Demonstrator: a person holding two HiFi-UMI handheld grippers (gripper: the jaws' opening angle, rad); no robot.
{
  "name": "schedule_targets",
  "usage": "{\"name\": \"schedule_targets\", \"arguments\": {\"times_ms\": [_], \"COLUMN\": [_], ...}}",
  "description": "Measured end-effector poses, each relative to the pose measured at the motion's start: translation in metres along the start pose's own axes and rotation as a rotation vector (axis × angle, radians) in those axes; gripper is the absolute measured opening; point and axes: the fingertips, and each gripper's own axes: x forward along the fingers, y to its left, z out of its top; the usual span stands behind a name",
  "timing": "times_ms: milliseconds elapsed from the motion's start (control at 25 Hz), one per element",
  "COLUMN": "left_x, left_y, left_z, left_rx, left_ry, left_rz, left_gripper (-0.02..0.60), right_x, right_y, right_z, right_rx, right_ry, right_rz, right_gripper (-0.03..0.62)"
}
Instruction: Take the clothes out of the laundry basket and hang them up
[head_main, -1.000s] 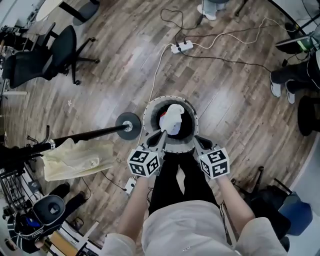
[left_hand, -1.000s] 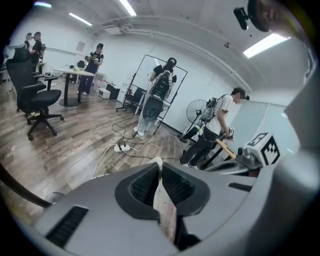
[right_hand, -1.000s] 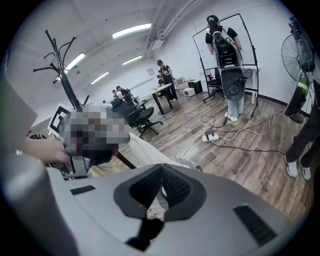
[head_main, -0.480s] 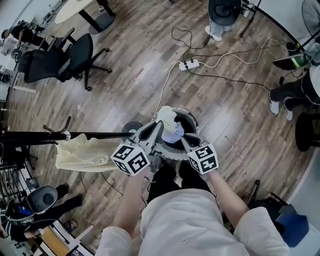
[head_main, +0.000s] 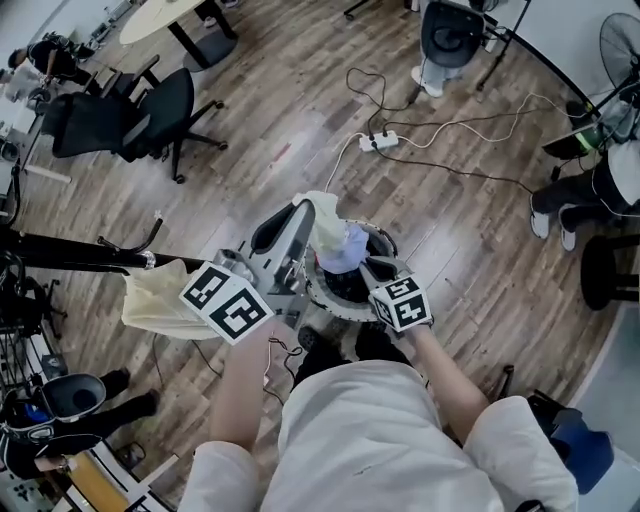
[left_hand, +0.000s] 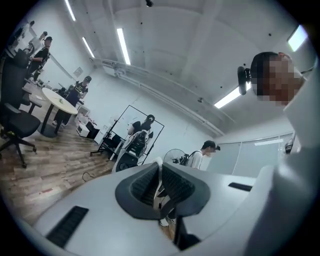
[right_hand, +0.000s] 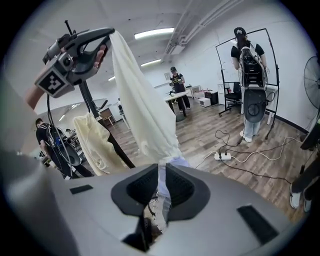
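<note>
The round laundry basket (head_main: 322, 292) stands on the floor in front of me. My left gripper (head_main: 305, 208) is raised above its left side, shut on the top edge of a cream garment (head_main: 325, 232) that hangs down into the basket. The right gripper view shows that left gripper (right_hand: 97, 42) high up, with the cream garment (right_hand: 142, 105) stretched below it. A pale blue garment (head_main: 350, 250) clings to its lower end. My right gripper (head_main: 368, 265) is low at the basket's right rim. Its jaws are opening, with the pale blue cloth (right_hand: 167, 162) lying in the narrow gap.
A clothes rack pole (head_main: 80, 250) crosses at the left, with another cream garment (head_main: 160, 300) hung on it. Office chairs (head_main: 120, 115) stand at the back left. A power strip (head_main: 380, 142) and cables lie beyond the basket. People stand at the right edge and far back.
My left gripper has gone up and leftward, drawing the cream garment out of the basket, with the blue cloth trailing. My right gripper has stayed by the basket rim.
</note>
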Motion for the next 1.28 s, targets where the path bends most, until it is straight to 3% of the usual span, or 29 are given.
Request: {"name": "schedule_targets", "arguments": {"times_ms": [360,520,680,840,1080,1280], "left_x": [-0.021,-0.041,-0.064,-0.090,-0.134,-0.157], "left_y": [-0.025,-0.037,-0.047,-0.049,-0.037,-0.031], "left_z": [0.068,0.084,0.098,0.111,0.123,0.139], "left_rx": [0.092,0.122,0.144,0.158,0.158,0.174], "left_ry": [-0.022,-0.045,-0.077,-0.106,-0.143,-0.162], "left_rz": [-0.004,-0.007,-0.001,0.019,0.069,0.108], "left_gripper": [0.034,0.034,0.034,0.034,0.034,0.034], "right_x": [0.034,0.051,0.068,0.081,0.088,0.079], "right_y": [0.038,0.060,0.081,0.097,0.118,0.118], "right_z": [0.022,0.025,0.019,0.014,0.020,0.044], "right_rx": [-0.042,-0.069,-0.095,-0.105,-0.128,-0.159], "right_ry": [-0.014,-0.008,0.024,0.044,0.031,0.002], "right_rz": [0.030,0.067,0.107,0.118,0.138,0.133], "right_gripper": [0.117,0.187,0.207,0.192,0.032,0.023]}}
